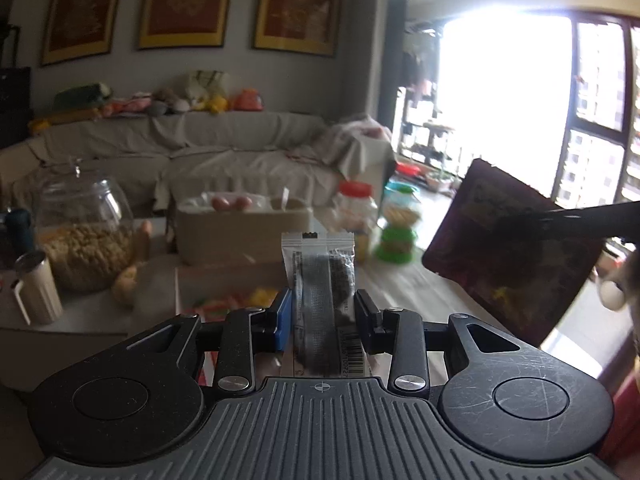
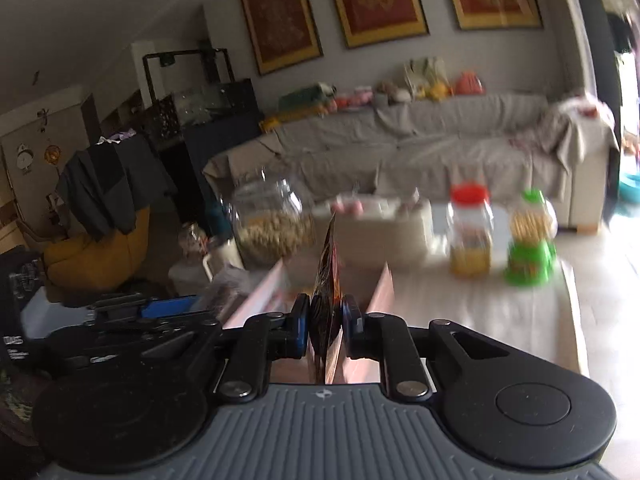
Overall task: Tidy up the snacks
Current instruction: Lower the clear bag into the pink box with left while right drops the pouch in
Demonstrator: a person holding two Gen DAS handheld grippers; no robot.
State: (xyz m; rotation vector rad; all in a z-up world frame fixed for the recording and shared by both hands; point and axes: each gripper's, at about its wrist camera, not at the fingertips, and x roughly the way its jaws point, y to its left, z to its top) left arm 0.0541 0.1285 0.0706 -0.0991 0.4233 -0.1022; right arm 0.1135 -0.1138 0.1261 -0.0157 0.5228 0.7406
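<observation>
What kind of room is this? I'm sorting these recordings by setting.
Most likely a home living room. A long covered sofa stands against the wall with soft toys along its back, three framed pictures hang above it, and snack jars stand on a low table in front.

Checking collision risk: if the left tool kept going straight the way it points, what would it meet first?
Probably the open cardboard box just beyond the clear snack packet held by the left tool, though depth is unclear.
</observation>
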